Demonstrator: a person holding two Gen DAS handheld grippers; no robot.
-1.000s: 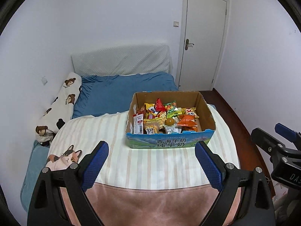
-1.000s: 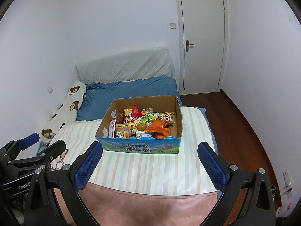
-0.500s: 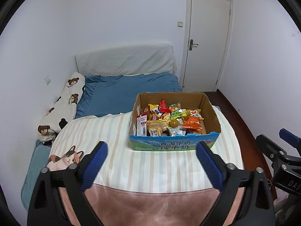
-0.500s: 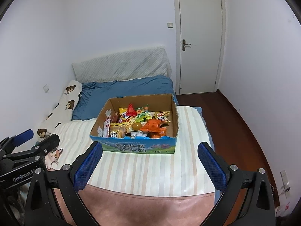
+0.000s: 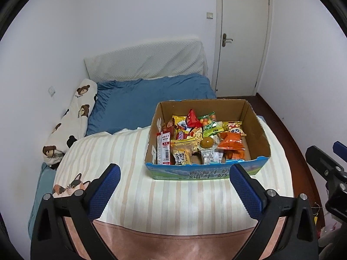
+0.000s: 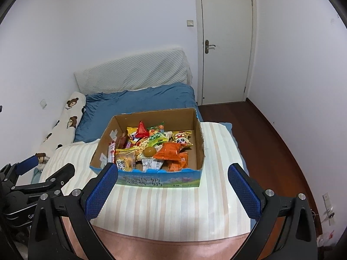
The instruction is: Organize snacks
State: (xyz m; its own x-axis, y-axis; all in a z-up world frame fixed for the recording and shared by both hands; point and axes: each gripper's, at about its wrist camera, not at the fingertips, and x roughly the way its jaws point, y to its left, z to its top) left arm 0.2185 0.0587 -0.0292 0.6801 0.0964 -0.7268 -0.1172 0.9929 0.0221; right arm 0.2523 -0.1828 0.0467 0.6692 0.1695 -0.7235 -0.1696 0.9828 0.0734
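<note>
Centre-right of the left wrist view: cardboard box (image 5: 208, 138) sits on the striped blanket (image 5: 151, 195), open top, snacks (image 5: 201, 138) heaped inside. In the right wrist view the same box lies dead centre. No packet shows on the blanket outside it. Whether this heap is sorted or awaiting sorting, I cannot tell; it fits either.

Left gripper (image 5: 173, 191) hangs wide apart, nothing between the pads, low in frame and short of the box's near wall. Right gripper (image 6: 172, 191) likewise wide and empty; its left pad overlaps the box's near-left corner in the picture, though I judge it apart from the card.

Handling, my judgement: packets are light, crinkly foil and film, slick, likely to slide under a pinch. Orange bag (image 5: 231, 140) looks puffed with air and crisp contents; take it by the sealed end seam, not the belly. Red-and-white stick packet (image 5: 164, 149) stands against the left wall, stiff enough to take by its upper end. Round brown piece (image 5: 206, 143) in clear wrap may roll or squirt out. Box itself: thin card, walls will flex.

Room: bare stripes spread left of the box and in front. Right bed edge runs close beside the box, with wooden floor (image 6: 249, 125) below. Bedding is soft; the box may tip if pressed.
</note>
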